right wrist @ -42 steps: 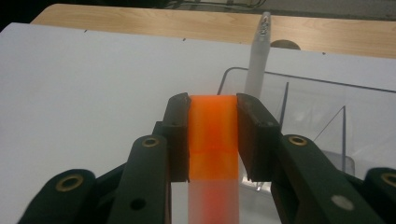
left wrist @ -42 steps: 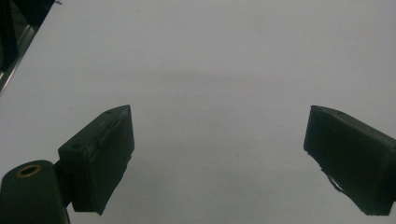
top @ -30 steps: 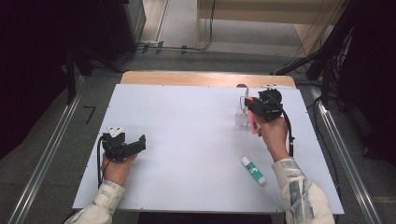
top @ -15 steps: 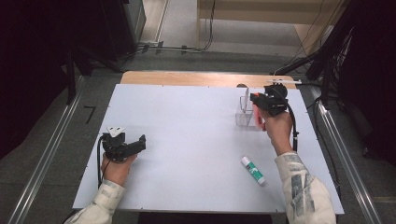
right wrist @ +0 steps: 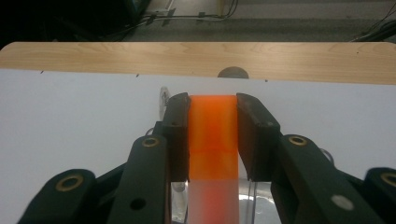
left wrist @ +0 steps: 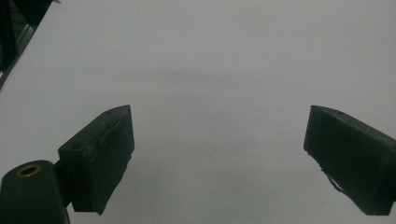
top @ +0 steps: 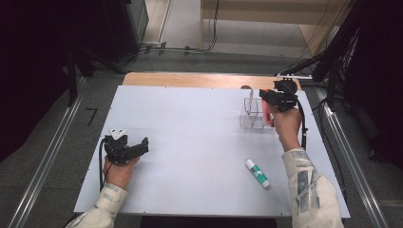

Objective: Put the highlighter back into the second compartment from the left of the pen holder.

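Note:
My right gripper (top: 267, 103) is at the back right of the white table (top: 190, 142), shut on an orange stick-shaped object (top: 269, 115). In the right gripper view the orange object (right wrist: 212, 135) sits clamped between the two jaws of the right gripper (right wrist: 212, 108), and its pale lower end points down. Just under and to the left of it stands a clear plastic container (top: 252, 116), whose wall (right wrist: 254, 200) shows beneath the jaws. A thin pale item stands upright inside it. My left gripper (top: 141, 145) rests near the front left, open. Its wide-apart jaws (left wrist: 217, 140) hold nothing above the bare table.
A white and green glue stick (top: 257, 173) lies on the table at the front right, near the person's right forearm. A wooden strip (top: 190, 80) runs along the table's far edge. Metal rails run along both sides of the table.
My right gripper has drifted slightly back and to the right with the orange object, staying by the clear container. The left gripper has not moved.

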A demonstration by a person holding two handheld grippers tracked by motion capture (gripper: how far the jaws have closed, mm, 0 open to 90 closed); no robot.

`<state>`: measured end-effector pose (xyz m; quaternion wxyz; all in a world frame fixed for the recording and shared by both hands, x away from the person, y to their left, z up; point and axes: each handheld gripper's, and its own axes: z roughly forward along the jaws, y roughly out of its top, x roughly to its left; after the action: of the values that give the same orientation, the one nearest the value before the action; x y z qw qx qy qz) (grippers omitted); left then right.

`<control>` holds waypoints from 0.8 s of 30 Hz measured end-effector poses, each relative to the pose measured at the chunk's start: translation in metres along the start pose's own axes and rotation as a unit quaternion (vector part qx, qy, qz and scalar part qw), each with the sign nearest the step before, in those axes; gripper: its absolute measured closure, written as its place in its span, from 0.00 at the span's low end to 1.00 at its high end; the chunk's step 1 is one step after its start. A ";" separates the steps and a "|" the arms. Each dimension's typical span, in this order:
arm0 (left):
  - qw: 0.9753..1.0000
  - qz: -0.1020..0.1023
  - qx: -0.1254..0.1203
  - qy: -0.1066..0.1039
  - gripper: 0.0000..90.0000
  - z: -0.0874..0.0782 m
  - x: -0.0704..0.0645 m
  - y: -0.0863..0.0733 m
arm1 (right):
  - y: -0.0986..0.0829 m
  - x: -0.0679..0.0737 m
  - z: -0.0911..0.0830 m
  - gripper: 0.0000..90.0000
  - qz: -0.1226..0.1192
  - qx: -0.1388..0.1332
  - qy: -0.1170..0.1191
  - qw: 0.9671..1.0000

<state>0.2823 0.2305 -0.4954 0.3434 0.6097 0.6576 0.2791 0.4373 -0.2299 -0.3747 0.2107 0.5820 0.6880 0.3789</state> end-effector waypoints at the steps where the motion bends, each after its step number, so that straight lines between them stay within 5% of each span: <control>1: 1.000 0.000 0.000 0.000 0.10 0.000 0.000 0.000 | 0.001 -0.001 0.000 0.73 0.000 0.000 -0.003 1.000; 24: 1.000 0.001 0.001 -0.001 0.10 0.001 -0.001 0.000 | 0.021 -0.007 0.008 0.73 0.004 -0.003 -0.016 1.000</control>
<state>0.2828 0.2298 -0.4959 0.3434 0.6110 0.6571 0.2775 0.4580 -0.2337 -0.3649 0.2221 0.5903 0.6807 0.3725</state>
